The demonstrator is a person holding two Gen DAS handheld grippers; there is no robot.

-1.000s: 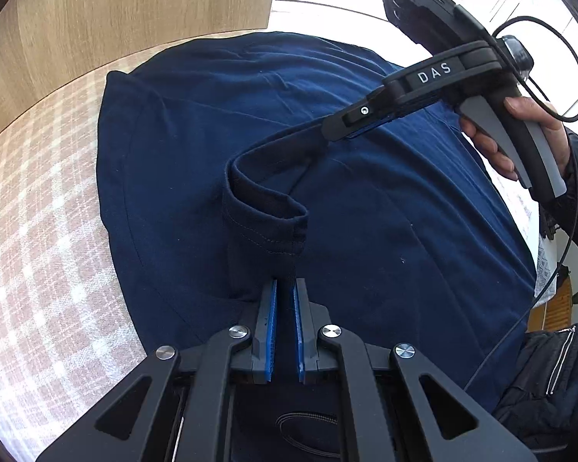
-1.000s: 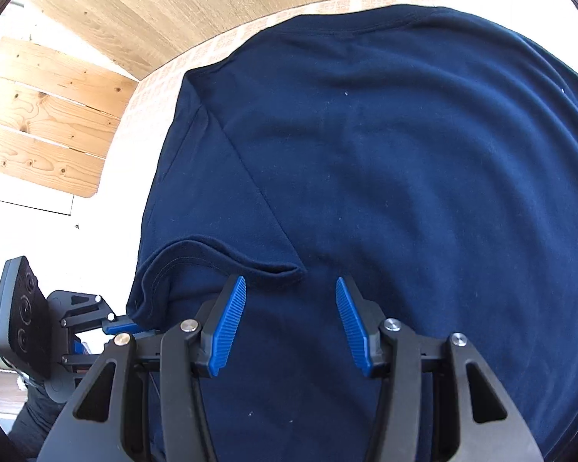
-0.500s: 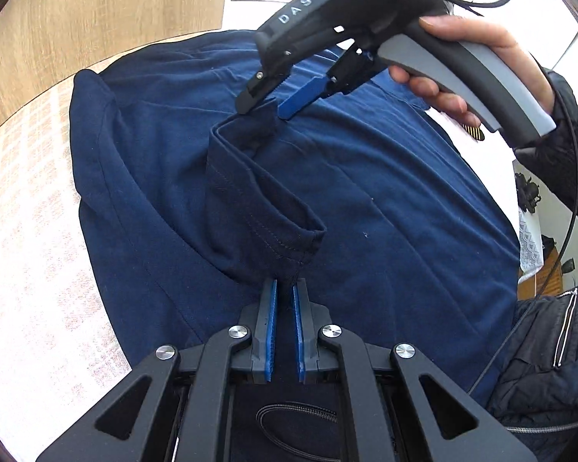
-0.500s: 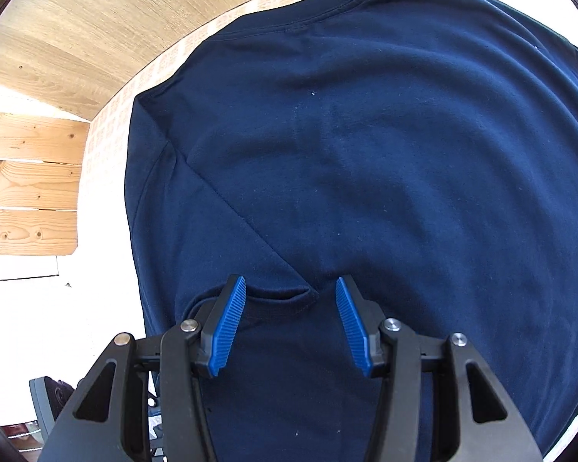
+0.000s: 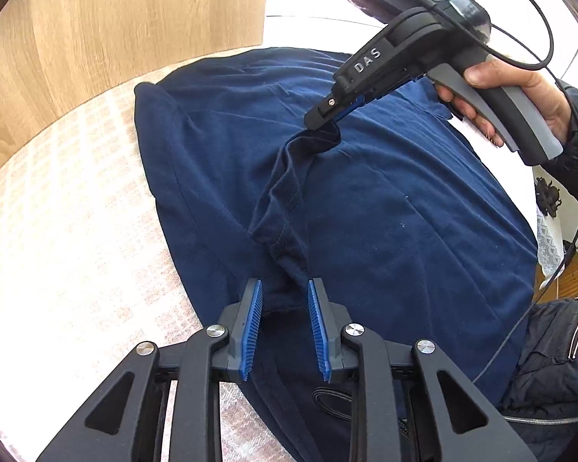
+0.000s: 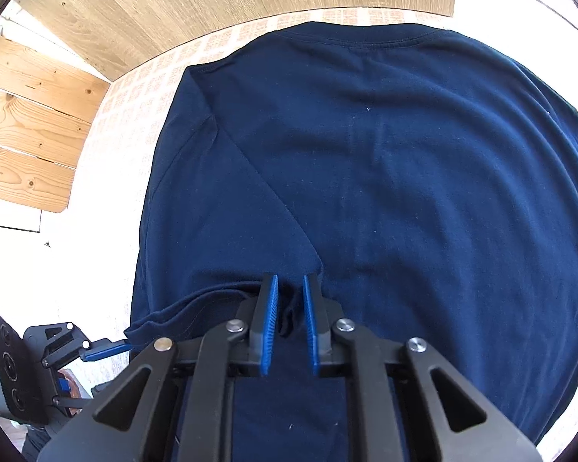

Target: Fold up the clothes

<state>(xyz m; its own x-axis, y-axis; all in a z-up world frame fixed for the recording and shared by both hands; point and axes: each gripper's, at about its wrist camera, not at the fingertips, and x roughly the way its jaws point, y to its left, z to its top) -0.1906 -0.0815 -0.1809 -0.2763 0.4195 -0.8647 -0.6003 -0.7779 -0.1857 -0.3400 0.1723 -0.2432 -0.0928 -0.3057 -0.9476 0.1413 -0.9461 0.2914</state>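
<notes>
Left gripper point(image 5: 285, 329), clamped on the sleeve point(image 5: 285, 208) a second ago, was now opening, its pads clear of the cloth. Right gripper point(image 6: 291, 321), wide before, was closing and pinched the sleeve tip. So the sleeve passed between hands for its fold onto the shirt point(image 6: 424, 177), spread on the checked cloth point(image 5: 77, 231). "DAS" stood on the right gripper.

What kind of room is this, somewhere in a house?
Probably a home, perhaps a bedroom: a navy T-shirt is spread on a pale checked cover, maybe bedding, with a wooden panel like a headboard behind and wood slats beside it.
</notes>
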